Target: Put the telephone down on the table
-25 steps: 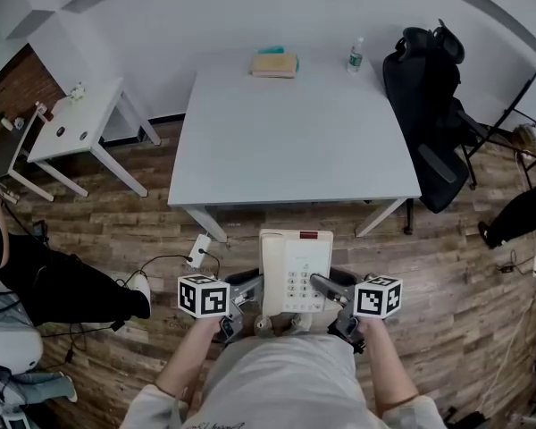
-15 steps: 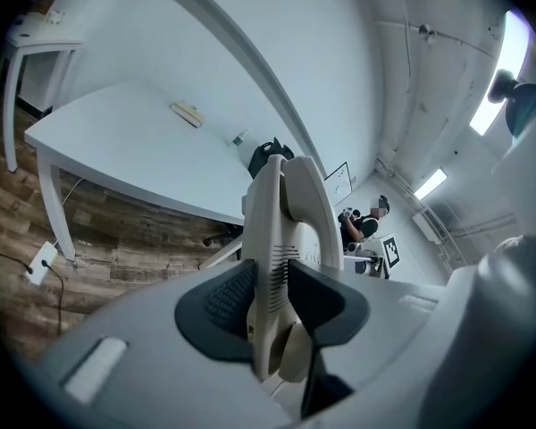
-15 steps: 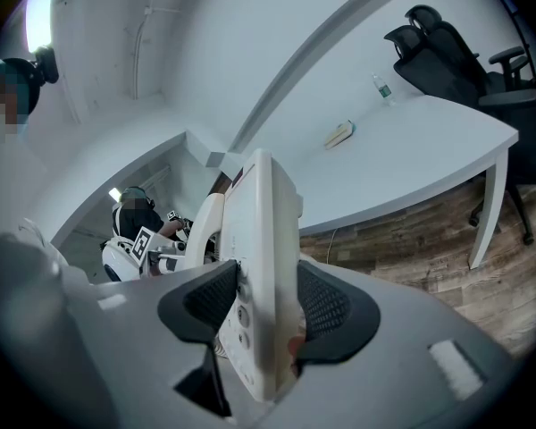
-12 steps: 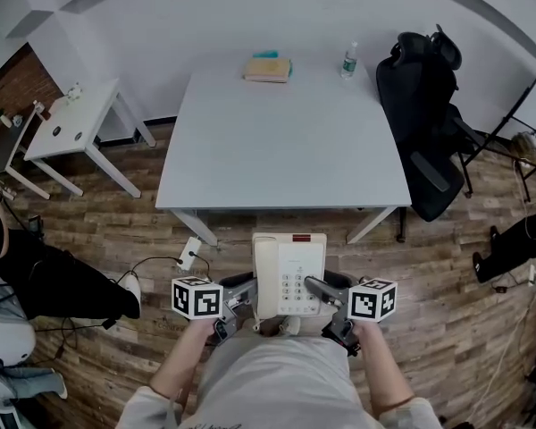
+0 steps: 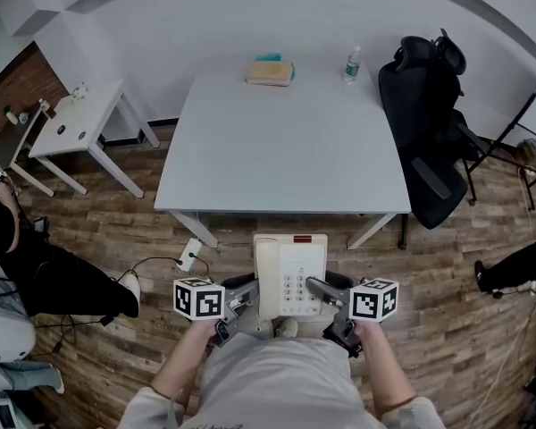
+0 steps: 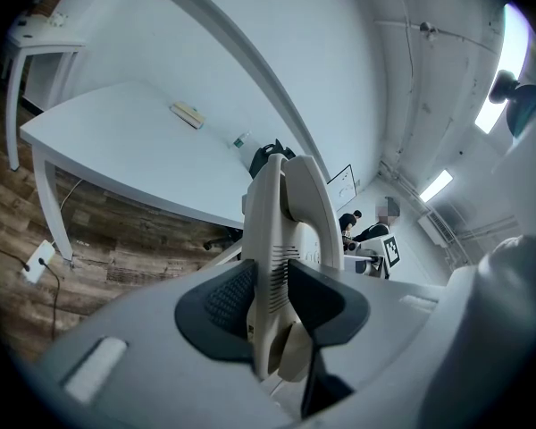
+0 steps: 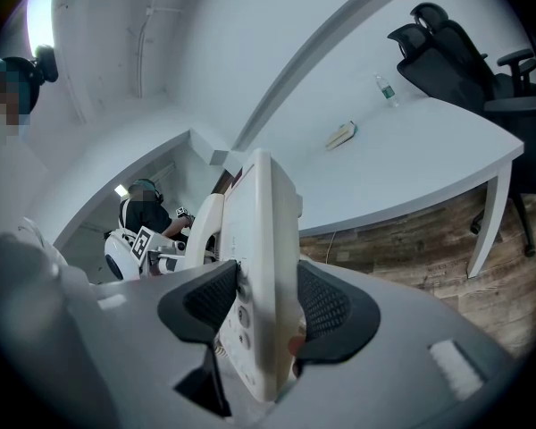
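Holding the telephone (image 5: 290, 275) flat in the air close to the body, over the wood-plank floor (image 5: 447, 266), just near of the bench (image 5: 286, 159) and not touching it. Clamping the phone's left edge, on the handset side, with the left gripper (image 5: 244, 286): jaws drawn in to the thickness of the casing, ribbed black pads pressing on both faces. Clamping the right edge, on the keypad side, with the right gripper (image 5: 320, 285) in the same way, jaws narrowed tight onto the shell. Showing smooth cream plastic in a rectangular body, a curved handset lying along the left, grey keys in rows and a red strip at the far end. Bearing, at the bench's far right, a clear plastic bottle (image 5: 350, 63) standing upright, its contents too small to make out. Bearing too, left of the bottle along the far edge, a flat tan book (image 5: 270, 71) lying on something teal. Spreading out pale, matte and square-cornered on slim white legs, with a black padded office chair (image 5: 429, 123) standing just to the right.
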`<state>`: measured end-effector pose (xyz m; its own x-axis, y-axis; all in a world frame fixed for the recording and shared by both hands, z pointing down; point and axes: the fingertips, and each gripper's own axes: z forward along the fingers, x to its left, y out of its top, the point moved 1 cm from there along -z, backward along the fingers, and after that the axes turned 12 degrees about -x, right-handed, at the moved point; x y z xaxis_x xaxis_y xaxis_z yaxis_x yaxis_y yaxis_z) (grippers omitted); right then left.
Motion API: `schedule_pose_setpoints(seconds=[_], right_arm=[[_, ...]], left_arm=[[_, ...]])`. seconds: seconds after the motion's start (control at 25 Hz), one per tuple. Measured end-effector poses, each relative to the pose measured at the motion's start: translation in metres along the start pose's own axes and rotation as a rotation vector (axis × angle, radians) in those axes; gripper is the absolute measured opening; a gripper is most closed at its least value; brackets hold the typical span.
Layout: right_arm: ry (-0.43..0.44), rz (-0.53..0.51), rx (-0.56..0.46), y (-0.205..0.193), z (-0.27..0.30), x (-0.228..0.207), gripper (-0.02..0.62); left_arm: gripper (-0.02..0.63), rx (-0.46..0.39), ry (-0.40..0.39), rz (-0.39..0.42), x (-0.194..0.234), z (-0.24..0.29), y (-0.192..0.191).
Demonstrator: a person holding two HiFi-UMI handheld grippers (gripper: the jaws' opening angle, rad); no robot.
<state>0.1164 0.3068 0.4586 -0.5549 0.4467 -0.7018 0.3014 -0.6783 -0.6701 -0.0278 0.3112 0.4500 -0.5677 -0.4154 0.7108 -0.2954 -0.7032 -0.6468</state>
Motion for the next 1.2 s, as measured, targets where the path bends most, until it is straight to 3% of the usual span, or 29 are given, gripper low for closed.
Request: schedule_pose_setpoints(seconds=[0.6, 1.2], right_arm=[[-0.028, -0.017, -0.022, 0.016, 0.022, -0.026, 0.219], [-0.061, 0.023, -0.030, 0.089, 0.100, -0.070, 0.219]], left_arm=[[0.132, 0.005, -0.030, 0.014, 0.026, 0.029, 0.018], [0.132, 0.048, -0.040, -0.016, 0.085, 0.087, 0.104]])
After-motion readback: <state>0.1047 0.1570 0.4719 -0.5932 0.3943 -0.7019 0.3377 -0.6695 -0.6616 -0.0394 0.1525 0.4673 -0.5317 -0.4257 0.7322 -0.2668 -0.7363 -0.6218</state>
